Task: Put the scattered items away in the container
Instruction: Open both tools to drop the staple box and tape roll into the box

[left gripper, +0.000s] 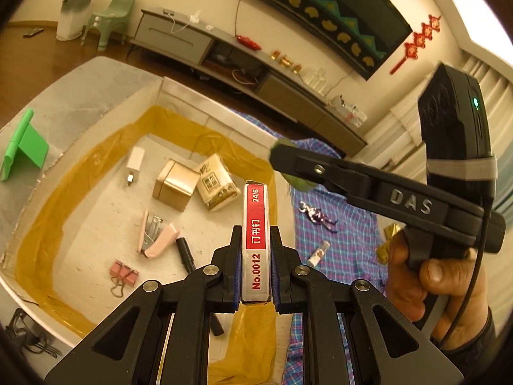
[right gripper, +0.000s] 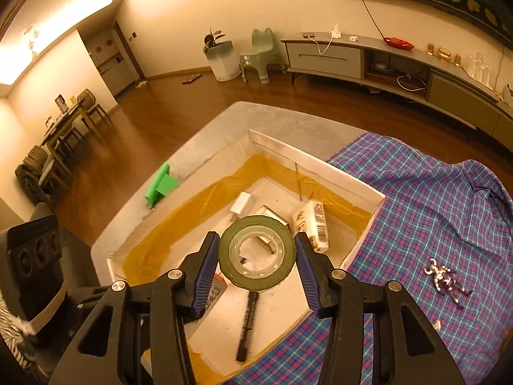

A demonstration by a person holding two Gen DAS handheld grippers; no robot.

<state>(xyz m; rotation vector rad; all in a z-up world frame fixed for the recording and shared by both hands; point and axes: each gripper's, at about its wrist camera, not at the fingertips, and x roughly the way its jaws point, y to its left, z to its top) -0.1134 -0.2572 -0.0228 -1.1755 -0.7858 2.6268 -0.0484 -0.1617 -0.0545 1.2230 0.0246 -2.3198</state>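
My left gripper (left gripper: 255,256) is shut on a red and silver staple box (left gripper: 255,234), held above the near right wall of the white cardboard box (left gripper: 179,96). My right gripper (right gripper: 256,256) is shut on a green tape roll (right gripper: 256,252) and holds it over the same box (right gripper: 340,173). Inside lie a white charger (left gripper: 134,162), a gold box (left gripper: 174,184), a tissue pack (left gripper: 216,181), a pink stapler (left gripper: 157,234), a black marker (right gripper: 248,327) and pink binder clips (left gripper: 123,274). A small toy figure (right gripper: 444,280) and a small tube (left gripper: 318,252) lie on the plaid cloth.
The plaid cloth (right gripper: 416,199) covers the table to the right of the box. A green phone stand (left gripper: 22,147) sits on the grey tabletop left of the box. A gold wrapper (left gripper: 389,234) lies by the right hand. A TV cabinet (right gripper: 384,61) lines the far wall.
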